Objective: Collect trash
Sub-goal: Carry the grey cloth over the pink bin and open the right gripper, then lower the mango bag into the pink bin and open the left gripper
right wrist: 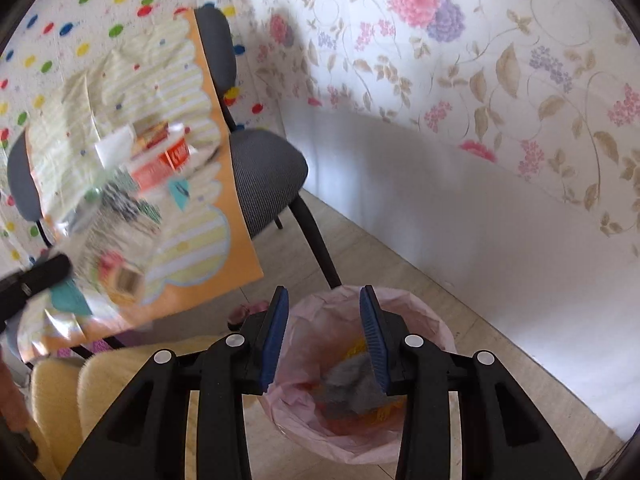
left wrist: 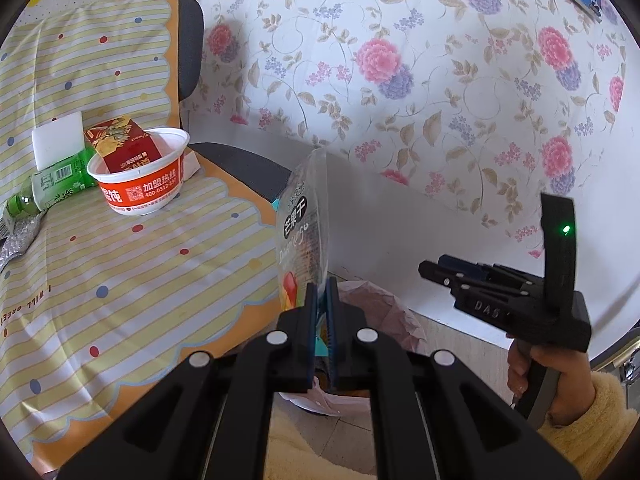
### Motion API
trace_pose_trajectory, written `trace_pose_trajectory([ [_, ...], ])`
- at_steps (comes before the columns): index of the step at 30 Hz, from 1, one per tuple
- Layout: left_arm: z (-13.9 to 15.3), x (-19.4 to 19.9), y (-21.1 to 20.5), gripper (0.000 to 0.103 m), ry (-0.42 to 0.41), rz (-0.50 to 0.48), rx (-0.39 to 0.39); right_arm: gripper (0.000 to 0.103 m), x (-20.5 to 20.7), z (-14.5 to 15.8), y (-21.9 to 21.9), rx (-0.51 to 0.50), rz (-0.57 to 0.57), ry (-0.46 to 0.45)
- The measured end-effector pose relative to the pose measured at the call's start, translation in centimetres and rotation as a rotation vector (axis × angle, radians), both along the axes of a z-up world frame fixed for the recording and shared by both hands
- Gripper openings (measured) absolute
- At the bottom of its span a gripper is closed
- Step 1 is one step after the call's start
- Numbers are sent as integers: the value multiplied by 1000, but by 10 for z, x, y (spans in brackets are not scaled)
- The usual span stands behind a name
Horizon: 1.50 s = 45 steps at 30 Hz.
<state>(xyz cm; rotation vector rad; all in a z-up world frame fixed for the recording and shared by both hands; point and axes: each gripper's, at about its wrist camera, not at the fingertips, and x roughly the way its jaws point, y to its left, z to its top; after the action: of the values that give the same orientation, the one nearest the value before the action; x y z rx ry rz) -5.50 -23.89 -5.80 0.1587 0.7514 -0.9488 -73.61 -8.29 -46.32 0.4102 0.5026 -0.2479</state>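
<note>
Chair w/ striped yellow dotted cloth [left wrist: 132, 248] at left, bearing a red-and-white paper noodle bowl [left wrist: 140, 172] and a green plastic bottle [left wrist: 48, 188]; floral wallpaper behind. Left gripper [left wrist: 322, 292] clenched on a clear mango-snack bag [left wrist: 302, 232], held upright. Right gripper [right wrist: 324, 332] parted, nothing between jaws, above a pink-lined trash bin [right wrist: 420, 320].

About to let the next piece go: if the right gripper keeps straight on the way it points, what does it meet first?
Most likely the pink-lined trash bin: the right gripper, jaws open and empty, aims into its mouth, where grey and orange trash lies. Nothing shows in between, though depth is hard to judge.
</note>
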Motion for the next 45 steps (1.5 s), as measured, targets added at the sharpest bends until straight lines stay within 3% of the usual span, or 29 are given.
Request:
trace_pose_trajectory([
  [6,-4,-8,-21,3,19,-70,17,39,-25,13,-8,5,-40,-51],
  [13,5,-24,-61,3,22,-240,-7,39,-52,25,-28,-16,-108,-92],
  [25,-80,-42,-119,4,96,-364,164,41,-62,1,-52,9,-161,-49],
  [31,-90,-26,-118,9,94,-294,203,41,-56,0,-52,9,-152,-46],
  [42,-26,9,-46,9,-12,-22,121,41,-45,18,-36,-6,-87,-78],
  [45,-8,16,-21,17,-44,51,117,42,-32,28,-22,-7,-35,-91],
])
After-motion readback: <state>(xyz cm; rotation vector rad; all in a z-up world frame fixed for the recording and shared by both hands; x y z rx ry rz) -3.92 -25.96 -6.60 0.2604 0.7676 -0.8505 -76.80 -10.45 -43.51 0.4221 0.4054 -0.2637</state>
